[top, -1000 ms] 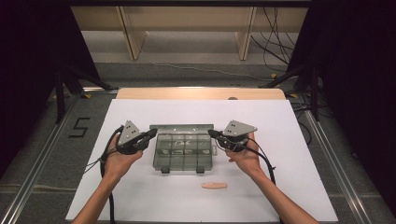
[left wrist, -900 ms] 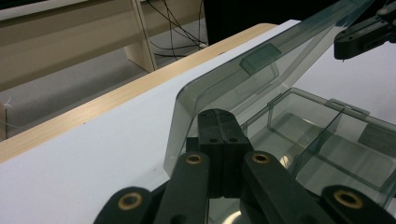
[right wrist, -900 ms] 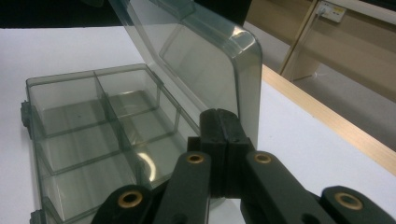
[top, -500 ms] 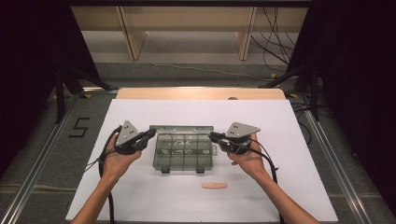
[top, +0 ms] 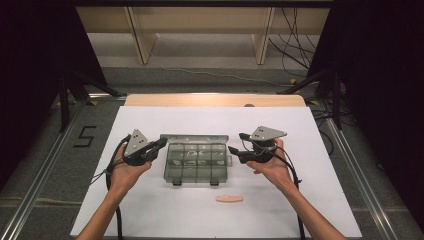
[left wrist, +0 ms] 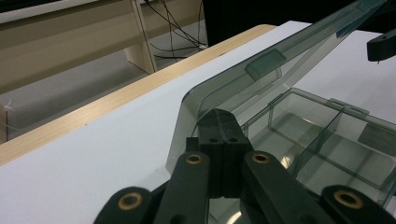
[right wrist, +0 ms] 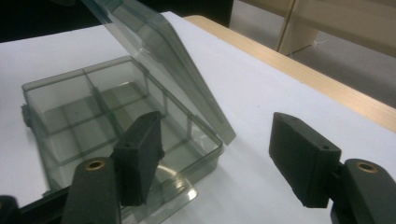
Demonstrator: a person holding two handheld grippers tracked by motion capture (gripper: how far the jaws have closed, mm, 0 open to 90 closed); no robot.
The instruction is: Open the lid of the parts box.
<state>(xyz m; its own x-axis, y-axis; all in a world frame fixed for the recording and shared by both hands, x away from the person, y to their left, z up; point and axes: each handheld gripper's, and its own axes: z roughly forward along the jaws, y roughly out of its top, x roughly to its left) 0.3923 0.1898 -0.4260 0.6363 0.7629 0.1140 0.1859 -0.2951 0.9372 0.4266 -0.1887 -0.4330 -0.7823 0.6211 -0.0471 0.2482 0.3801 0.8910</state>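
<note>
A smoky clear compartment box (top: pixel 196 167) lies mid-table with its lid (top: pixel 194 138) raised and tilted. My left gripper (top: pixel 159 144) sits at the box's left rear corner. In the left gripper view its jaws (left wrist: pixel 219 128) are pressed together on the corner of the lid (left wrist: pixel 261 70), which slopes up over the empty compartments (left wrist: pixel 327 140). My right gripper (top: pixel 238 143) is just right of the box, and its jaws have just been opening. They stand wide apart (right wrist: pixel 222 156) with nothing between them, beside the box (right wrist: pixel 93 116) and lid (right wrist: pixel 163 51).
A small tan oblong piece (top: pixel 229 199) lies on the white table (top: pixel 150 215) in front of the box. A wooden strip (top: pixel 215 100) edges the table's far side, with shelving legs and cables on the floor beyond.
The right gripper's jaws have spread apart and drawn slightly away from the lid's right edge. The left gripper and the raised lid have stayed put.
</note>
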